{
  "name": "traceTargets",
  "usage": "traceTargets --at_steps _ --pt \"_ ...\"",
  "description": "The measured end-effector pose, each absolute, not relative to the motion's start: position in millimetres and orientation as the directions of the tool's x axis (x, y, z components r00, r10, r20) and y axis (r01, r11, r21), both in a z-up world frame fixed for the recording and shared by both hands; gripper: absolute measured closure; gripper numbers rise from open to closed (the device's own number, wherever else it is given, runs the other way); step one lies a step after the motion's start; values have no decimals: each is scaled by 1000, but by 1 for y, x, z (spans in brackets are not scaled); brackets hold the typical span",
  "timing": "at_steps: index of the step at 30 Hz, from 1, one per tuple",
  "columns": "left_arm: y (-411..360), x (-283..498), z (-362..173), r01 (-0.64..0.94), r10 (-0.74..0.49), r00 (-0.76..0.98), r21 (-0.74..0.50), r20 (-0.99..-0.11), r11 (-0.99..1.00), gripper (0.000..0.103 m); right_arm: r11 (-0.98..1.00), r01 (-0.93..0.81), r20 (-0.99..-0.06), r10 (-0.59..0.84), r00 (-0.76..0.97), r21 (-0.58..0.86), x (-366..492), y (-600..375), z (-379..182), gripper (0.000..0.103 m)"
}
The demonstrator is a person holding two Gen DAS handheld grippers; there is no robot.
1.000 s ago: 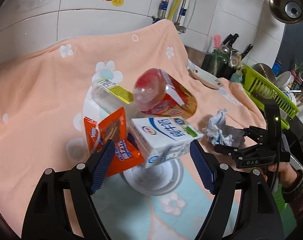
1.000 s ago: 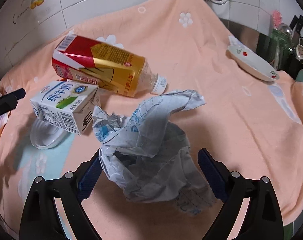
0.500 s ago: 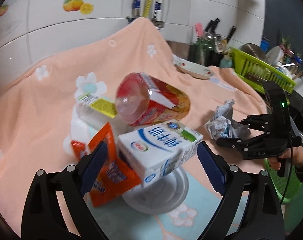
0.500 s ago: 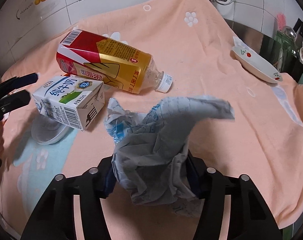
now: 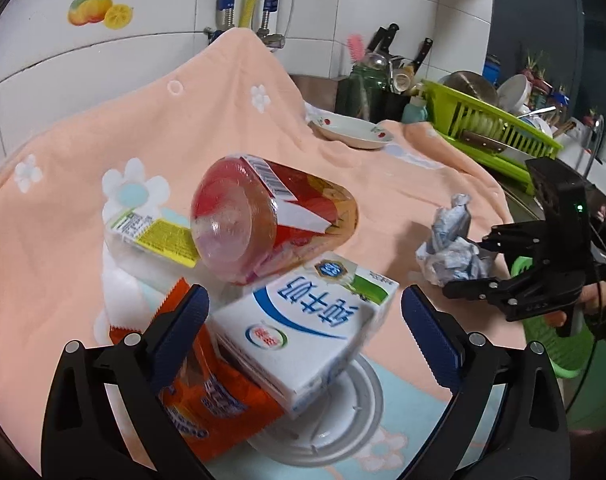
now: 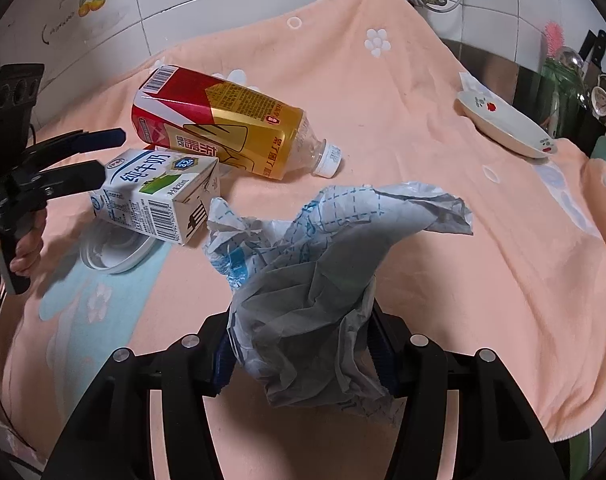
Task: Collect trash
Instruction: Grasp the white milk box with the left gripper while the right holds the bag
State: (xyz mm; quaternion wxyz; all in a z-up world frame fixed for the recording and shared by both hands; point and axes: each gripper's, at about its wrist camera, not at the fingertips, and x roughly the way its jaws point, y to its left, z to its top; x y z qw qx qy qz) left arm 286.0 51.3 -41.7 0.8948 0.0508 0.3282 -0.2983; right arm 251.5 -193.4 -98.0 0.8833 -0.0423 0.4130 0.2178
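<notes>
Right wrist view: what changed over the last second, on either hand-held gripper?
The right hand-held gripper closed from wide open onto the crumpled paper, which now bunches up between its pads. The left hand-held gripper is opening wider and has edged in around the milk carton, not yet pressing it. Unchanged: carton, tea bottle, orange wrapper, white lid and plate lie where they were.

Peach towel (image 6: pixel 443 128), bottle (image 6: pixel 227 124), plate (image 6: pixel 507 128)

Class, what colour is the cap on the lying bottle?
White; the bottle cap shows best in the right wrist view.
</notes>
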Motion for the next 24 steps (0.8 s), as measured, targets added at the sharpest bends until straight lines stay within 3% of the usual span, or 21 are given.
traceTargets --at_steps 8,24 --pt "46 299 -51 609 -539 548 -136 -640 781 7 902 -418 -747 353 564 110 243 -198 -98 49" --pt "46 310 -60 608 -496 526 -102 -691 787 6 900 -419 -743 365 562 125 231 -202 -97 49"
